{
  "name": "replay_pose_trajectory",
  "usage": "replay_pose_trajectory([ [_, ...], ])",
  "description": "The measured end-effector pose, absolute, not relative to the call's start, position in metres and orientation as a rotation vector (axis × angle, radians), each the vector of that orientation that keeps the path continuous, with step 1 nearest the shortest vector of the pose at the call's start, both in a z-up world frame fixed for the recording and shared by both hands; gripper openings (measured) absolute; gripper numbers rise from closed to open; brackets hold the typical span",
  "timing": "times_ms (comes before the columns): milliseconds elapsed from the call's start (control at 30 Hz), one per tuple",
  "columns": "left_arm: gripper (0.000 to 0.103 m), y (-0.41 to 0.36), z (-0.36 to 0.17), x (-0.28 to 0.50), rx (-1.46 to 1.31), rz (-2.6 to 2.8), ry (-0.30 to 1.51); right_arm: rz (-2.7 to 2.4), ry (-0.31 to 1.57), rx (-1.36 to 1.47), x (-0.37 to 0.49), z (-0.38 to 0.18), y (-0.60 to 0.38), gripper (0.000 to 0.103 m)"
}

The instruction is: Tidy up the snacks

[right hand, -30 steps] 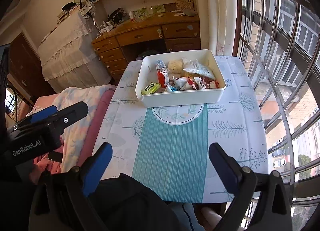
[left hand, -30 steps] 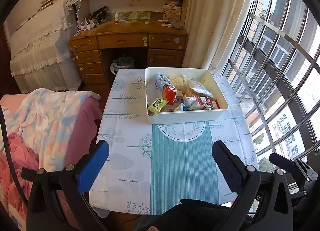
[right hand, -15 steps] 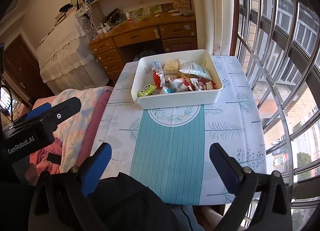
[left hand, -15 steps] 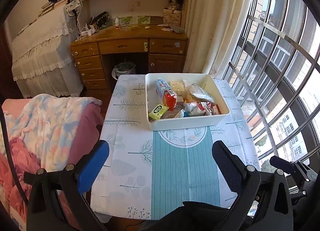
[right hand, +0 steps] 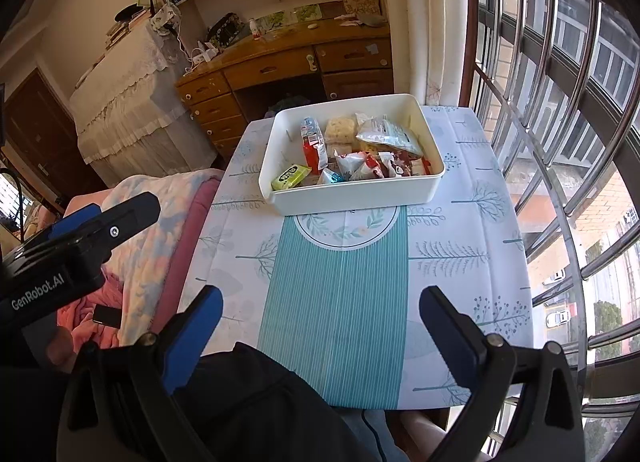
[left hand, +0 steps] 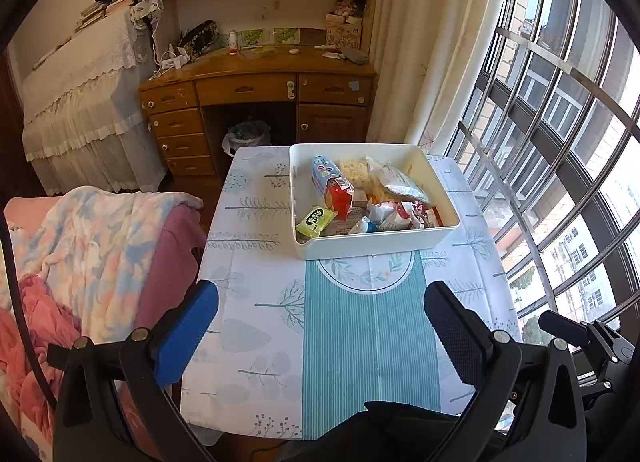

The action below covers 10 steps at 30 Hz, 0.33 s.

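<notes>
White rectangular plastic bin (left hand: 376, 248) of wrapped snacks (left hand: 362, 197) sat at the far end of the tree-patterned tablecloth (left hand: 256, 322), well ahead of the left gripper (left hand: 320, 320) and right gripper (right hand: 320, 318), both spread wide and empty.

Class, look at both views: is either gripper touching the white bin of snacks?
Apart. In the right wrist view, bare tablecloth lies between the open right gripper and the white bin; the left gripper likewise.

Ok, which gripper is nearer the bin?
Right, but only narrowly, I'd say. The right gripper hangs open over the table at its near edge, facing the bin; the left gripper is open too, further left by the blanket.
</notes>
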<state>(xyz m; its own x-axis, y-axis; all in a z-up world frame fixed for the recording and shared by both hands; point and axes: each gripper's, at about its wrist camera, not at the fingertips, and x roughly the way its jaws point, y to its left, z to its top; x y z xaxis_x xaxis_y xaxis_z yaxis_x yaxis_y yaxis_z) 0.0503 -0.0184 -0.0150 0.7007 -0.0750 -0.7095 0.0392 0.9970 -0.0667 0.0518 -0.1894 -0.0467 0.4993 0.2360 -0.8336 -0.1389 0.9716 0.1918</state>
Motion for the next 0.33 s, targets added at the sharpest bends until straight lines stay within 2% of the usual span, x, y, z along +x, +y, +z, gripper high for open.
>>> replay_pose_trajectory([
  [333, 0.102, -0.0167, -0.0158, 0.0514, -0.046, -0.061, 0.789, 0.229, 1.024, 0.092, 0.0545, -0.0456, -0.1868, 0.100],
])
